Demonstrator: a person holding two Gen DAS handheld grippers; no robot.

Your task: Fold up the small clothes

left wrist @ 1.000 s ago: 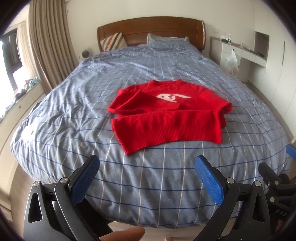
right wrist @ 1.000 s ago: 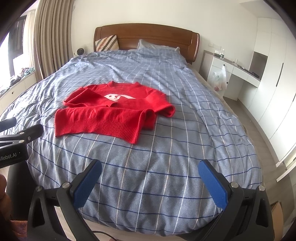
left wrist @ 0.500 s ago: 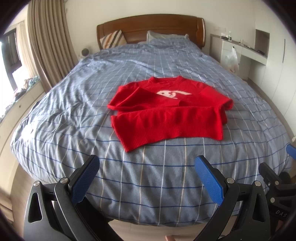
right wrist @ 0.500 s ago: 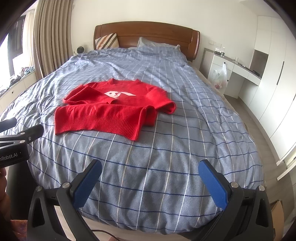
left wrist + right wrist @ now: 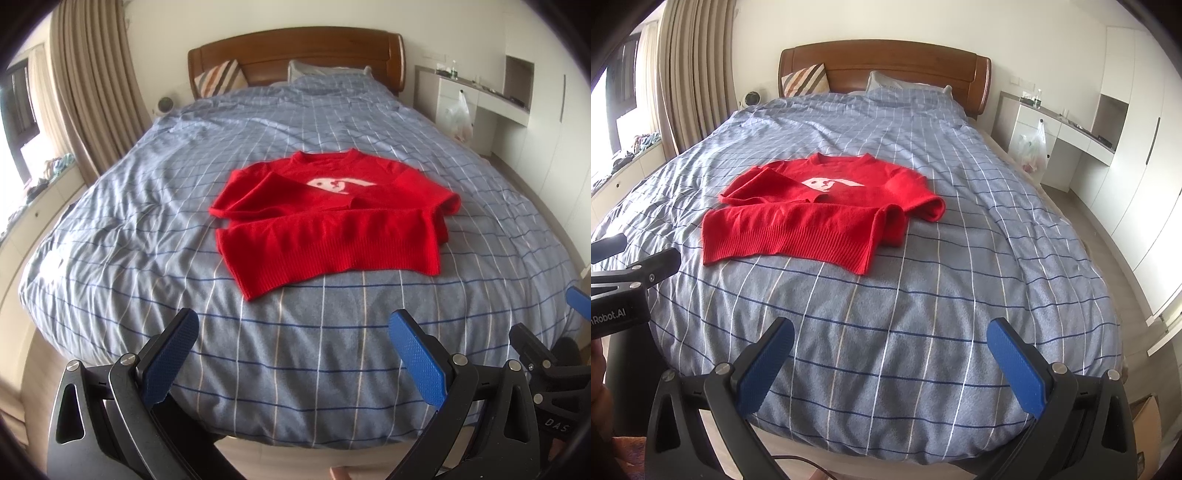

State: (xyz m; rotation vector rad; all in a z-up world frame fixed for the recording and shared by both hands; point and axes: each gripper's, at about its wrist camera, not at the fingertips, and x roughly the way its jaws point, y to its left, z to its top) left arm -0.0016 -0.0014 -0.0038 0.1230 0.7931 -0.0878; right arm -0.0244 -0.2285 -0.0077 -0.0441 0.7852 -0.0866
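Observation:
A small red sweater (image 5: 332, 229) with a white print lies flat on the blue checked bedcover (image 5: 288, 347), sleeves folded across its front and its hem toward me. It also shows in the right wrist view (image 5: 820, 218), left of centre. My left gripper (image 5: 291, 350) is open and empty above the foot of the bed, well short of the sweater's hem. My right gripper (image 5: 890, 358) is open and empty too, over the foot of the bed to the right of the sweater. The left gripper's body (image 5: 624, 288) shows at the left edge of the right wrist view.
A wooden headboard (image 5: 295, 55) with pillows (image 5: 221, 83) stands at the far end. Curtains (image 5: 92, 96) and a window ledge run along the left. A white desk (image 5: 1067, 147) with a hanging plastic bag (image 5: 1032, 147) and wardrobes stand on the right.
Both grippers have moved a little forward and up over the foot of the bed, so the sweater sits slightly lower and nearer in view. The jaws stay open.

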